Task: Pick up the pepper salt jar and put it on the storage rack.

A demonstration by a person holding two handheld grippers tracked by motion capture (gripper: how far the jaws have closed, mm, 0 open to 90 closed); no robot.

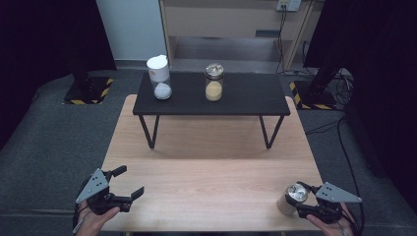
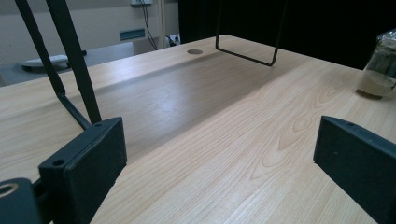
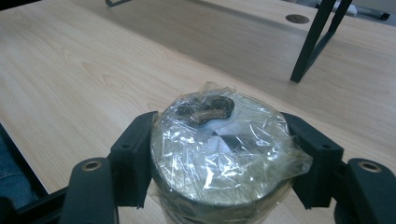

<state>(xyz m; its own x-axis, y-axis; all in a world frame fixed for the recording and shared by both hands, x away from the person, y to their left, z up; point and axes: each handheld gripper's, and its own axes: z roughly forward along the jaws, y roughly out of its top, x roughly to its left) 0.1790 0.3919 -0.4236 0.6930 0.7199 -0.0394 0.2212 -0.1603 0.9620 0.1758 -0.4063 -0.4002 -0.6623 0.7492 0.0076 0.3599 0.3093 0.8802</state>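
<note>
A glass jar (image 1: 292,194) with a crinkled clear plastic film over its mouth stands on the wooden table (image 1: 206,162) near the front right corner. My right gripper (image 1: 298,200) is shut on it. In the right gripper view the two black pads (image 3: 135,151) press against opposite sides of the jar (image 3: 219,144) just below its rim. My left gripper (image 1: 130,180) hovers over the front left of the table, open, with nothing between its jaws. In the left gripper view the same jar (image 2: 380,70) shows far off at the right edge, with a pale powder in its bottom.
A low black shelf (image 1: 211,96) on thin metal legs spans the back of the table. On it stand a jar with a white lid (image 1: 160,78) holding white powder and a film-covered jar (image 1: 214,82) of yellow powder. Grey carpet surrounds the table.
</note>
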